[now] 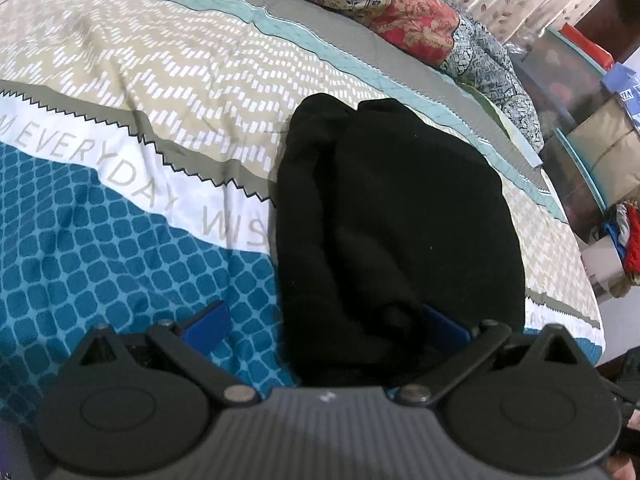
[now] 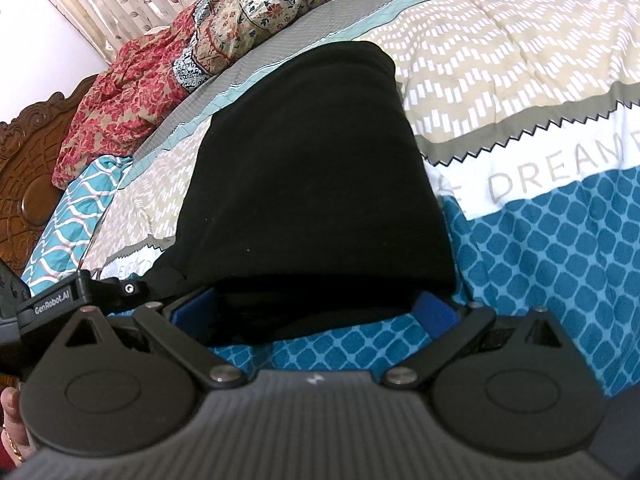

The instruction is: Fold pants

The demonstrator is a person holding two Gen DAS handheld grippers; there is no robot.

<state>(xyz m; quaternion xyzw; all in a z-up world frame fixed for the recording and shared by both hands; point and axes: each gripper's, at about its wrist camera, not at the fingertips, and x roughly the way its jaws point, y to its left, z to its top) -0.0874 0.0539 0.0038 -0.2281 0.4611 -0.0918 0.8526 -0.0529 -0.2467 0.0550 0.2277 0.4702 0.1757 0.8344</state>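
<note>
The black pants point(image 1: 392, 220) lie folded in a thick bundle on the patterned bedspread point(image 1: 120, 240). In the left wrist view, my left gripper point(image 1: 326, 322) stands open at the bundle's near edge. Its left blue fingertip point(image 1: 208, 320) rests beside the cloth, and its right one point(image 1: 444, 324) is partly under it. The right wrist view shows the pants point(image 2: 312, 180) as a smooth folded slab. My right gripper point(image 2: 316, 312) is open, and the near fold sits between its blue fingertips point(image 2: 436, 312). The left gripper's body point(image 2: 60, 300) shows at the left edge.
Crumpled floral cloths point(image 2: 168, 60) are heaped along the bed's far side, by a carved wooden headboard point(image 2: 28, 160) and a curtain. Shelves with boxes and bags point(image 1: 592, 132) stand beyond the bed's right edge. A hand point(image 2: 10, 432) holds the right gripper.
</note>
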